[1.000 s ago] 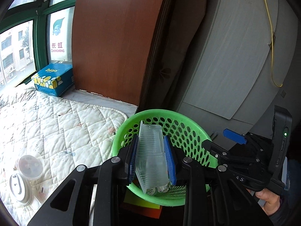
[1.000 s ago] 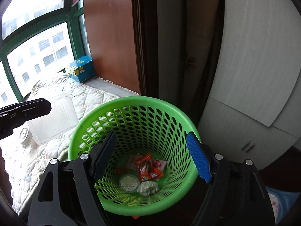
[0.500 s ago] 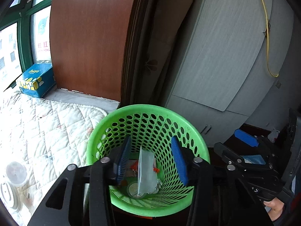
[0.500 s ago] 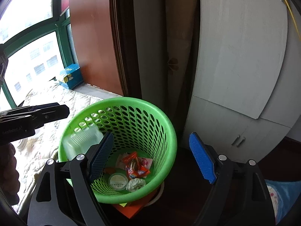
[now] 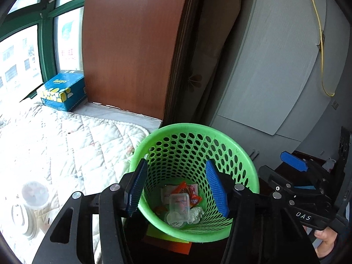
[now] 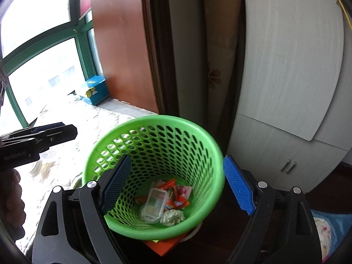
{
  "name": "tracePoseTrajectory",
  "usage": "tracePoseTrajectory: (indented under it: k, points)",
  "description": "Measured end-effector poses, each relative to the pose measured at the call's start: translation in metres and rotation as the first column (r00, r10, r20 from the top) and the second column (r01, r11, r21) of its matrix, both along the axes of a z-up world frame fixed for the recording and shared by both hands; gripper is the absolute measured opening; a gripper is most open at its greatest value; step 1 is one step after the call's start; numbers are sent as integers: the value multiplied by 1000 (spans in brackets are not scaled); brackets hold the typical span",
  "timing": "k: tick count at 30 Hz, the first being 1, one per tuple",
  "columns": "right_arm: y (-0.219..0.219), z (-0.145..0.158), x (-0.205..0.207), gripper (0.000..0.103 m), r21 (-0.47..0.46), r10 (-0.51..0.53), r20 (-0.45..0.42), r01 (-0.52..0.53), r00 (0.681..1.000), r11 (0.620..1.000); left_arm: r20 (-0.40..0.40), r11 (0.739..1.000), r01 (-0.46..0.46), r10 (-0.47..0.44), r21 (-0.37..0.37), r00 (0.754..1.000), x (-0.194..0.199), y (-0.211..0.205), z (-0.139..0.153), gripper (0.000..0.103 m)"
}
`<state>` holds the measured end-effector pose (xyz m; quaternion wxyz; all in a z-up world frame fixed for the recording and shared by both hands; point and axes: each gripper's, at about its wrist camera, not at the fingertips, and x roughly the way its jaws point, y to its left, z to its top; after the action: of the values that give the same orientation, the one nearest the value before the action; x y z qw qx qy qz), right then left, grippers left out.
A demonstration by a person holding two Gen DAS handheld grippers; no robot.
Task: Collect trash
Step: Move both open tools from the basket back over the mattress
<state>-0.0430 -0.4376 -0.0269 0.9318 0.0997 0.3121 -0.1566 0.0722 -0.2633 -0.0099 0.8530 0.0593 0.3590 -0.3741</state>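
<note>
The left gripper [image 5: 177, 188] hangs over the green basket [image 5: 248, 169], its jaws opening with nothing between the blue pads. On the basket floor a clear plastic box [image 5: 179, 204] lies on red wrappers [image 5: 183, 189]. At three o'clock the right gripper [image 5: 292, 165] shows; at ten o'clock a blue tissue box [image 5: 62, 92] sits beyond the quilted bed [image 5: 72, 145].

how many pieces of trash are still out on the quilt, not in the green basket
2 visible: a clear round lidded cup and a white lid-like piece beside it, both on the quilt at the left wrist view's lower left. More may lie out of frame.
</note>
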Motion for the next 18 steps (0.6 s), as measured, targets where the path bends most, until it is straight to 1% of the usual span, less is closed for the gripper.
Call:
tracePoseTrajectory:
  k: [5, 7, 10, 15, 18]
  points:
    - [20, 5, 12, 87, -3, 54, 8, -54, 999, 999, 4, 998, -65, 65, -13, 998, 3, 32, 6, 55]
    - [29, 6, 17, 87, -2, 81, 8, -81, 997, 997, 2, 996, -93, 93, -18, 996, 5, 45, 8, 57]
    - [43, 8, 27, 87, -1, 121, 7, -121, 993, 993, 3, 991, -132, 132, -21, 991, 8, 64, 9, 58]
    - [69, 10, 44, 87, 2, 190, 3, -190, 982, 982, 17, 979, -206, 206, -11, 978, 12, 101, 10, 61]
    - [87, 9, 54, 87, 11, 234, 1, -234, 972, 972, 17, 966, -259, 259, -11, 966, 18, 127, 11, 63]
